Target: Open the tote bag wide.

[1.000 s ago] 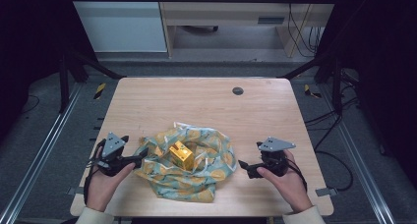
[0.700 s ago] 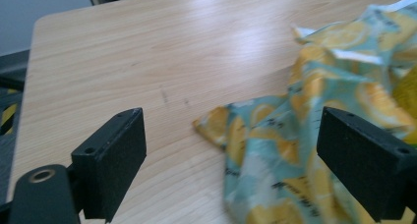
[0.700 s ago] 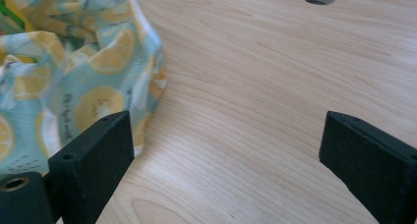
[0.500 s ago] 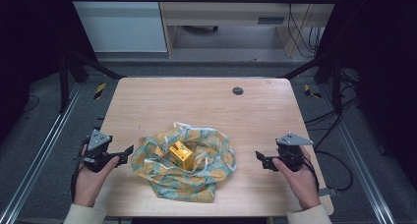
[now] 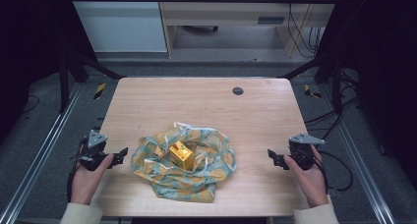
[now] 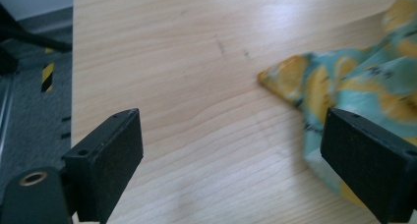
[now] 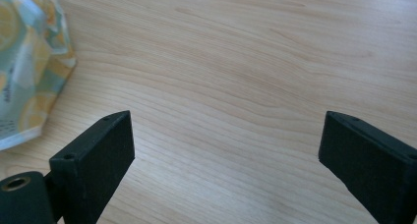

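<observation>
A crumpled teal cloth with yellow lemon print [image 5: 184, 162] lies on the wooden table [image 5: 196, 106], near its front middle. A small gold box [image 5: 181, 154] rests on top of the cloth. My left gripper [image 5: 119, 156] is at the table's front left edge, open, jaws pointing at the cloth with a small gap between. In the left gripper view a corner of the cloth [image 6: 344, 86] reaches behind the right jaw. My right gripper [image 5: 273, 159] is open at the front right, well apart from the cloth [image 7: 29, 62], with bare wood between its jaws.
A small dark round spot [image 5: 238, 91] sits in the table top at the far right. Black frame bars and cables stand around the table. A yellow-black striped marker [image 5: 100, 90] lies on the floor at the left.
Both hands have drawn outward and away from the cloth, the left to the table's left edge, the right toward the right edge. Cloth and box have stayed put.
</observation>
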